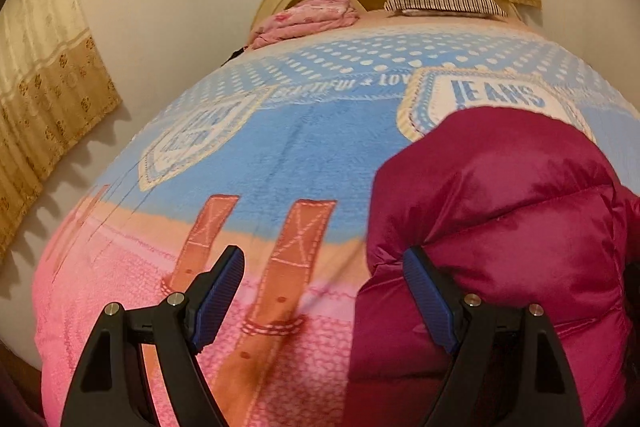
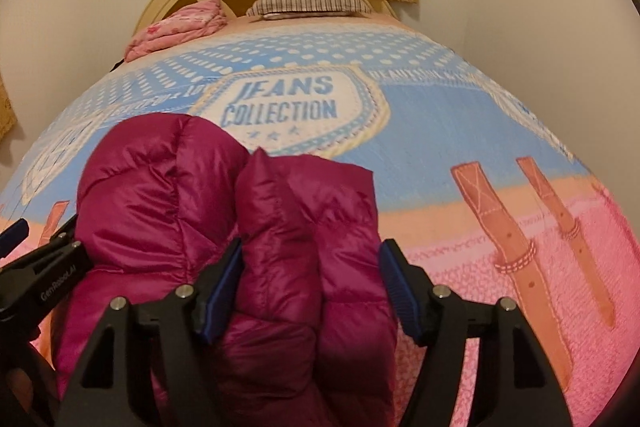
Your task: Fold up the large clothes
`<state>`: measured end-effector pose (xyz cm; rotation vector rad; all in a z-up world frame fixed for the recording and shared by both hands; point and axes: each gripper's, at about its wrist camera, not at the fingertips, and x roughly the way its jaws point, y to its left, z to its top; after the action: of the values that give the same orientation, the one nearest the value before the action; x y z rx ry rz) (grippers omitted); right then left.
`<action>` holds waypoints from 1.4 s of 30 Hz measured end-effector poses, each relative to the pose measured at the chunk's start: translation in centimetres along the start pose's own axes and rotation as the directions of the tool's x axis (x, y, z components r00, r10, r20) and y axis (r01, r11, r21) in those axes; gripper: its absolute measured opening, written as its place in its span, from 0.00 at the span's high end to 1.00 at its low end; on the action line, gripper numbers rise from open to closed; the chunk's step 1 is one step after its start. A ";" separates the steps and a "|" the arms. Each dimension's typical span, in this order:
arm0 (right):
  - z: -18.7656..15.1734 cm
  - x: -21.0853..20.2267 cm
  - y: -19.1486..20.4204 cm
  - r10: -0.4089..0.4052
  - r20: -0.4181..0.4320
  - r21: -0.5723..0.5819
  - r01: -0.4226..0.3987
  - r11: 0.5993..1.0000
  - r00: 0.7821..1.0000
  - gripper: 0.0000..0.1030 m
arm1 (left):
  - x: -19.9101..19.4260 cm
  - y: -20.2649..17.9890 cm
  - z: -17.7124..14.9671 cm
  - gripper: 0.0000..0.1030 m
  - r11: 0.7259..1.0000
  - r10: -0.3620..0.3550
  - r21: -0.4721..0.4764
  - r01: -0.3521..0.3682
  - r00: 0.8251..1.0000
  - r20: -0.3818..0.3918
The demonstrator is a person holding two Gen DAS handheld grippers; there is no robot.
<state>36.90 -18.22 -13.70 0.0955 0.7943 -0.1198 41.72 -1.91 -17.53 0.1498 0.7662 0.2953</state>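
Hand-held gripper [image 2: 312, 291] astride magenta jacket [image 2: 224, 211]

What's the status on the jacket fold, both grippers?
Left gripper open, beside the magenta puffer jacket. Right gripper open, jacket bundle between its fingers. Jacket bunched on the bedspread. Nothing in the way.
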 end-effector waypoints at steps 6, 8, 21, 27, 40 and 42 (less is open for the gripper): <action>-0.8 0.9 -0.6 0.019 -0.002 0.019 -0.019 1.000 1.000 0.32 | 0.9 -0.9 -0.3 0.20 1.000 0.003 0.023 -0.002 1.000 -0.019; -1.2 1.2 -0.8 0.026 -0.006 0.020 -0.026 0.999 1.000 0.32 | 1.1 -1.3 -0.3 0.20 1.000 0.006 0.030 -0.005 1.000 -0.022; -2.2 3.0 -1.6 0.065 -0.047 0.060 -0.062 0.996 0.997 0.29 | 2.0 -1.9 -0.9 0.19 0.999 -0.007 0.040 0.009 0.999 -0.047; -2.3 3.5 -1.9 0.082 -0.063 0.076 -0.077 0.994 0.995 0.26 | 1.4 -1.0 -1.6 0.19 0.998 -0.055 0.028 0.057 0.996 -0.067; -2.5 3.7 -2.3 0.113 -0.074 0.086 -0.106 0.991 0.991 0.26 | -0.8 0.7 -4.4 0.19 0.986 -0.168 0.002 0.168 0.984 -0.054; -2.5 3.7 -2.3 0.115 -0.075 0.084 -0.108 0.991 0.991 0.26 | -0.6 0.7 -4.4 0.19 0.982 -0.187 -0.002 0.187 0.980 -0.064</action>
<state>37.39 -20.43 -18.17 0.2214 0.8617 -0.0420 38.13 -1.33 -20.13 0.0713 0.8378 0.1203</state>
